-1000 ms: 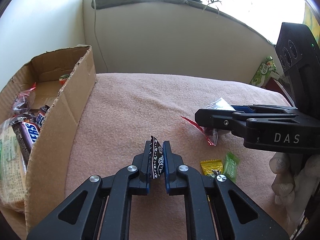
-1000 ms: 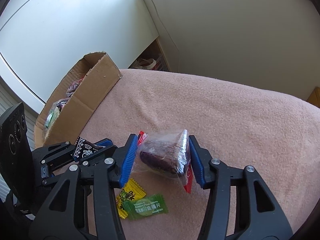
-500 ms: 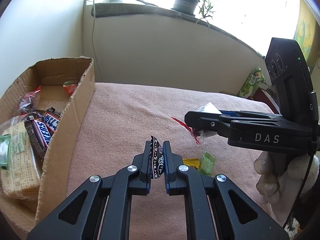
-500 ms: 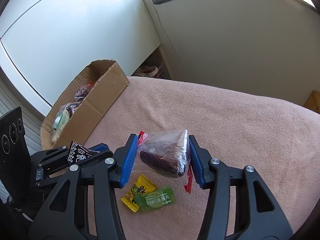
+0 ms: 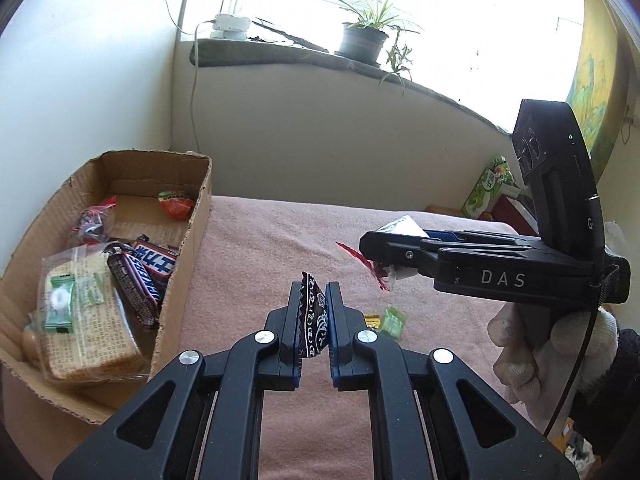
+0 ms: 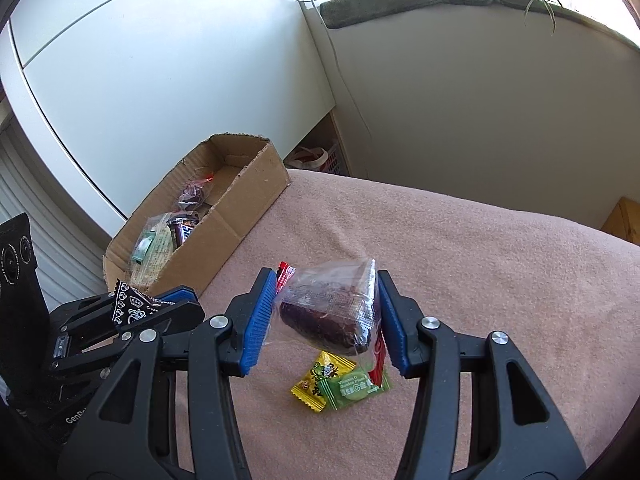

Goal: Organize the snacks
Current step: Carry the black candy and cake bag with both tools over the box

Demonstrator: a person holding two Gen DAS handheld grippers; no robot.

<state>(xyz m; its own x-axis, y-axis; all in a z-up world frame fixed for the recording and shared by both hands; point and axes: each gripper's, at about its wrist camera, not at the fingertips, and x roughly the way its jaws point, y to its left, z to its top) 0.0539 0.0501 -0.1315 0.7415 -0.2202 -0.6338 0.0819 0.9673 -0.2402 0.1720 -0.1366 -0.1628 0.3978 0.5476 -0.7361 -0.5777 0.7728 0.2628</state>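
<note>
The left gripper pinched a black patterned sachet at lower centre; the right gripper clamped a clear-wrapped dark snack. Yellow and green candies lay below; the cardboard box sat left.

Black patterned candy between left gripper fingers

Black-and-white patterned wrapper, pink blanket
</note>
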